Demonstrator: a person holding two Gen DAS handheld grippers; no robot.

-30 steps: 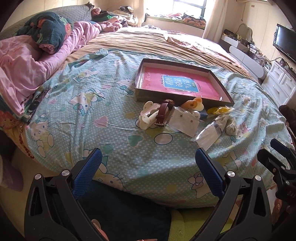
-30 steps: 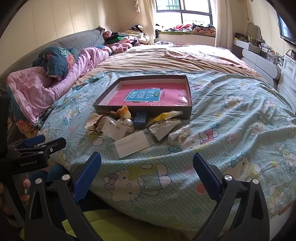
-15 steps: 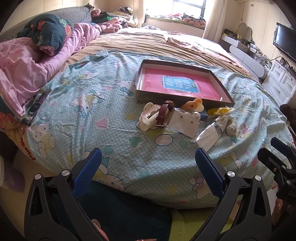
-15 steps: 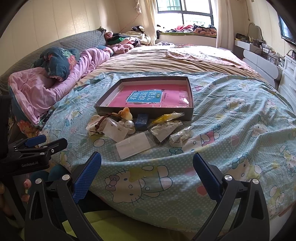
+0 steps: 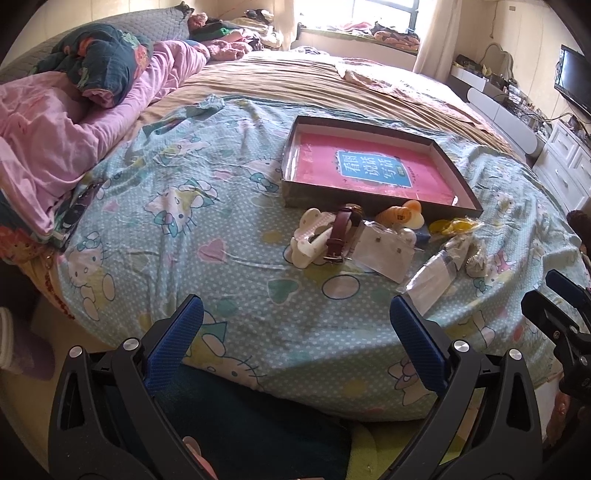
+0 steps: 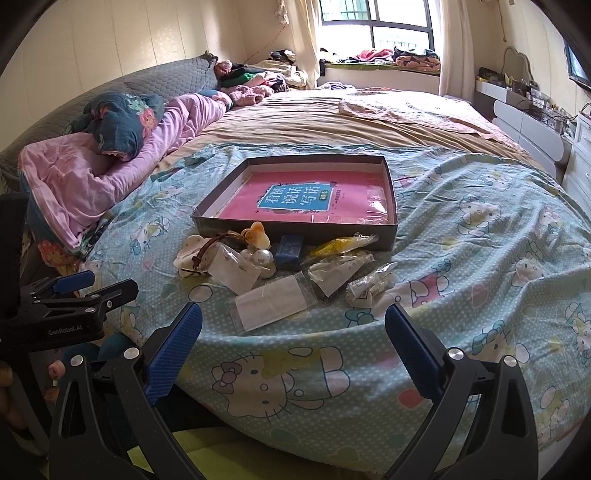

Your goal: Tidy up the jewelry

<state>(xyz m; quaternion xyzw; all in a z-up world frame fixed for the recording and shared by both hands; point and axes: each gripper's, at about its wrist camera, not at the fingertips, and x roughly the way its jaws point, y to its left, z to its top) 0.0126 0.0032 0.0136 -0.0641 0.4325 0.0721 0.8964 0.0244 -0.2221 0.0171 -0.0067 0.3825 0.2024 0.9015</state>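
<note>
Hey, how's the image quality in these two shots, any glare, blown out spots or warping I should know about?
Left wrist view: window blown out white, bed edge bowed by the fisheye, dark corners, jewelry pile sharp. Right wrist view: window better exposed, its panes visible; same barrel warp, box evenly lit, slight glare on the plastic bags.

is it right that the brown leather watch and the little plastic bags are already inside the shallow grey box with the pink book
Not quite. In both wrist views, the brown leather watch and clear plastic bags lie on the bedsheet in front of the shallow grey box; only the pink book is inside.
</note>
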